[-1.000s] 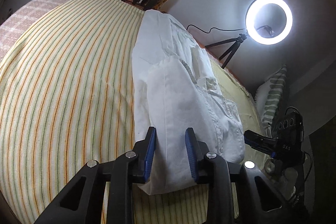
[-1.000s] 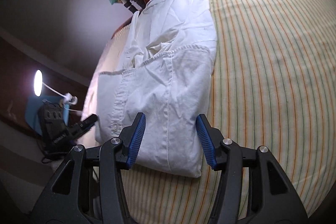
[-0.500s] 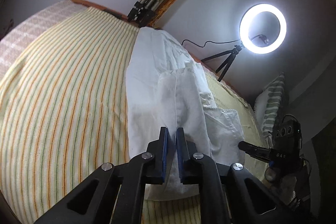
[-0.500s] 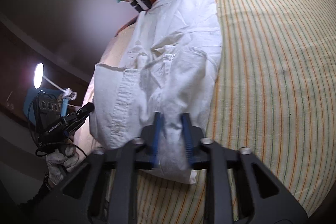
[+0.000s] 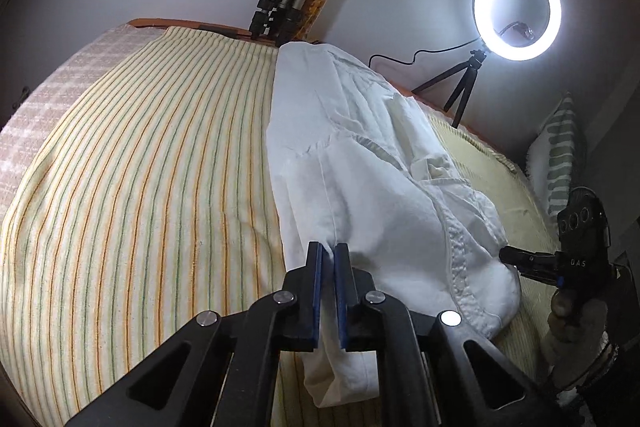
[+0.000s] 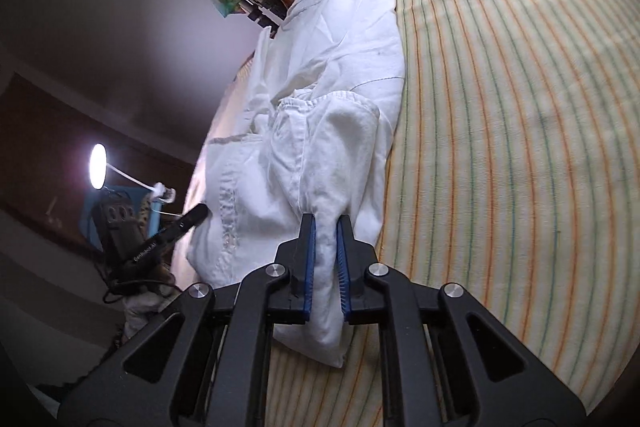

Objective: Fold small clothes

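A white shirt (image 5: 360, 167) lies lengthwise on the striped bedspread (image 5: 140, 187), partly folded, with its button strip along one side. My left gripper (image 5: 327, 247) is shut on the shirt's near edge, and a tuft of cloth bunches between the blue pads. In the right wrist view the same shirt (image 6: 344, 67) has its near edge pinched in my right gripper (image 6: 325, 221), whose jaws are closing on the cloth. The near end of the shirt is gathered and lifted into ridges at both grips. Each view shows the other hand-held gripper at its edge.
The yellow, green and orange striped bedspread (image 6: 520, 107) spreads wide beside the shirt. A lit ring light on a small tripod (image 5: 516, 9) stands at the far edge. Folded tripods (image 5: 280, 7) lean on the wall. A striped pillow (image 5: 560, 155) sits at the right.
Both grippers went from open around the shirt's near edge to closed on it. The cloth now bunches and rises at each grip.
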The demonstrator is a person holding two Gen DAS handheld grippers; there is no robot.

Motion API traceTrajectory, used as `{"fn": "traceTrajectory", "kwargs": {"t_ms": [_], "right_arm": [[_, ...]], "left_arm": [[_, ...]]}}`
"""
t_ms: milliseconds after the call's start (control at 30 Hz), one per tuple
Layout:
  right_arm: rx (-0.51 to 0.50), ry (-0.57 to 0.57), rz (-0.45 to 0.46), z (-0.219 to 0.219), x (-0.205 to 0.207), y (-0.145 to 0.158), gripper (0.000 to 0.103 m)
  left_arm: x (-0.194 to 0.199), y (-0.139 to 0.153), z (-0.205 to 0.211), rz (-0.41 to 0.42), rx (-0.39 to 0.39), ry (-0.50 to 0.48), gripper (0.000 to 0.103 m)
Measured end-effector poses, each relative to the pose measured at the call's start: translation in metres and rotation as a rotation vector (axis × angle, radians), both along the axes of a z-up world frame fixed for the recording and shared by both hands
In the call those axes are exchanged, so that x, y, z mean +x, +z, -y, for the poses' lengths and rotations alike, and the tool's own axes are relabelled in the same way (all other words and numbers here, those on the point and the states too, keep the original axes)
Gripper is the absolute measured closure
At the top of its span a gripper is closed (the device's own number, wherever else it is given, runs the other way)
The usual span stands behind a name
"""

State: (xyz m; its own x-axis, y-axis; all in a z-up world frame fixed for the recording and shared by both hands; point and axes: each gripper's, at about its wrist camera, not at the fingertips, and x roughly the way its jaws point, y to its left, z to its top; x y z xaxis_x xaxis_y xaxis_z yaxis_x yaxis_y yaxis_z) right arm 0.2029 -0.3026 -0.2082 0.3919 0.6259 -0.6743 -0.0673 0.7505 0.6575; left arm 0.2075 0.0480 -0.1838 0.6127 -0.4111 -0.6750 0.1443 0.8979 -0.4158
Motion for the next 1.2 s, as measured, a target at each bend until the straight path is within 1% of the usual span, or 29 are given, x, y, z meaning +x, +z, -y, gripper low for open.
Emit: {"fn": "traceTrajectory", "kwargs": {"t_ms": [67,167,200,267,300,333,400,433,533,600,667,700,767,800,867,900,967,1033,1100,1200], "right_arm": [[-0.05,0.003,0.013,-0.007,-0.001,0.008,0.092],[-0.113,-0.007,0.031,-0.016,-0.002,0.024,0.089],[-0.148,-0.006,0.051,-0.018,-0.004,0.031,0.084],[-0.226,-0.015,0.109,-0.021,-0.01,0.044,0.078],[-0.246,-0.008,0.139,-0.024,-0.012,0.049,0.078],[-0.253,0.006,0.166,-0.031,-0.013,0.055,0.078],[-0.247,0.057,0.185,-0.045,-0.011,0.059,0.078],[-0.249,0.085,0.187,-0.054,-0.008,0.058,0.078],[-0.303,0.132,0.171,-0.078,0.005,0.047,0.078],[-0.34,0.124,0.149,-0.082,0.015,0.035,0.078],[-0.385,0.08,0.113,-0.077,0.024,0.022,0.079],[-0.389,0.056,0.092,-0.072,0.027,0.015,0.086],[-0.362,0.037,0.079,-0.063,0.028,0.01,0.094],[-0.359,0.039,0.073,-0.061,0.028,0.01,0.096],[-0.352,0.039,0.063,-0.059,0.027,0.013,0.096],[-0.347,0.043,0.068,-0.058,0.025,0.017,0.092],[-0.325,0.042,0.099,-0.055,0.022,0.027,0.085],[-0.275,0.035,0.131,-0.049,0.021,0.037,0.077],[-0.253,0.021,0.15,-0.043,0.025,0.045,0.065],[-0.261,-0.01,0.171,-0.031,0.037,0.055,0.064]], "left_arm": [[-0.003,0.006,-0.002,0.019,0.004,0.005,0.096],[-0.009,0.019,-0.007,0.058,0.005,0.017,0.091],[-0.012,0.023,-0.008,0.074,0.004,0.012,0.091],[-0.014,0.031,-0.004,0.105,0.024,-0.018,0.09],[-0.013,0.033,0.001,0.112,0.036,-0.048,0.09],[-0.011,0.034,0.006,0.112,0.046,-0.074,0.09],[-0.004,0.031,0.017,0.103,0.068,-0.105,0.09],[0.001,0.028,0.022,0.093,0.072,-0.118,0.09],[0.015,0.017,0.035,0.062,0.099,-0.141,0.088],[0.022,0.009,0.043,0.056,0.145,-0.151,0.087],[0.027,0.003,0.044,0.055,0.171,-0.144,0.087],[0.03,0.001,0.041,0.052,0.175,-0.13,0.087],[0.034,-0.001,0.031,0.047,0.166,-0.09,0.087],[0.036,-0.001,0.026,0.043,0.166,-0.066,0.087],[0.039,0.002,0.014,0.035,0.164,-0.024,0.086],[0.04,0.005,0.009,0.034,0.164,-0.012,0.083],[0.039,0.014,0.001,0.044,0.165,-0.011,0.08],[0.04,0.023,-0.005,0.055,0.178,-0.021,0.076],[0.043,0.029,-0.01,0.063,0.182,-0.031,0.074],[0.054,0.039,-0.016,0.07,0.181,-0.042,0.071]]}}
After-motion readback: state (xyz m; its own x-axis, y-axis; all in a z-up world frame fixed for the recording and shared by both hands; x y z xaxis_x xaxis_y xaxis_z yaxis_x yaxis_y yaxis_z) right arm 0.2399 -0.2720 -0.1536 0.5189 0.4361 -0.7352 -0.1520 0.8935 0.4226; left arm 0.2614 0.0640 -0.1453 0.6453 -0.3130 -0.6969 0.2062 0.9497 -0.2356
